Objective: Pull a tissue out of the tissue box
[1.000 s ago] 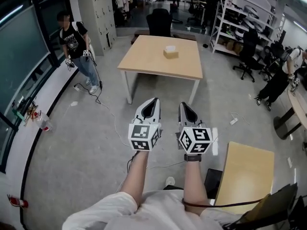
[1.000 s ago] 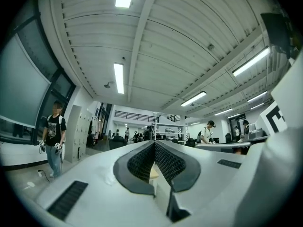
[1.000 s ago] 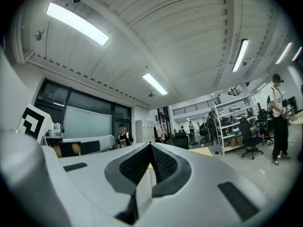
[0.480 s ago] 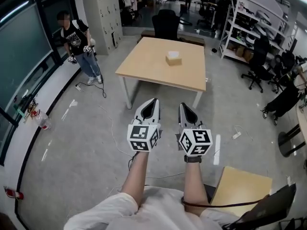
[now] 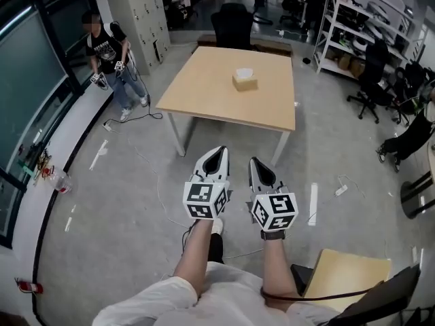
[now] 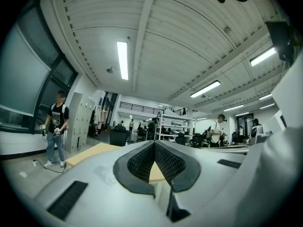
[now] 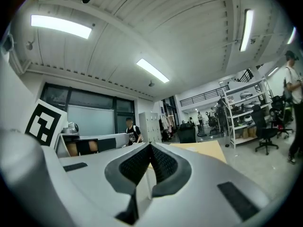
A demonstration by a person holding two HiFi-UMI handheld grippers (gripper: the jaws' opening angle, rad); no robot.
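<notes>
A tan tissue box (image 5: 245,79) with a white tissue poking out of its top stands on a wooden table (image 5: 204,97) far ahead across the floor. My left gripper (image 5: 219,151) and right gripper (image 5: 253,161) are held side by side over the bare floor, pointing level at the table and well short of it. Both are shut, and nothing is between their jaws. In the left gripper view the left gripper (image 6: 154,143) has its pads meeting at the tip, with the table (image 6: 90,151) beyond. The right gripper (image 7: 150,145) looks the same, with the table (image 7: 203,150) behind it.
A person (image 5: 109,46) holding grippers stands at the left by grey lockers (image 5: 139,12). A black office chair (image 5: 232,26) sits behind the table and shelves (image 5: 346,39) line the right. Cables (image 5: 136,156) trail on the floor. A small wooden desk (image 5: 346,277) is near my right.
Both grippers have advanced together towards the table, which now looks closer and larger. They stay side by side and shut. The person at the left has shifted slightly.
</notes>
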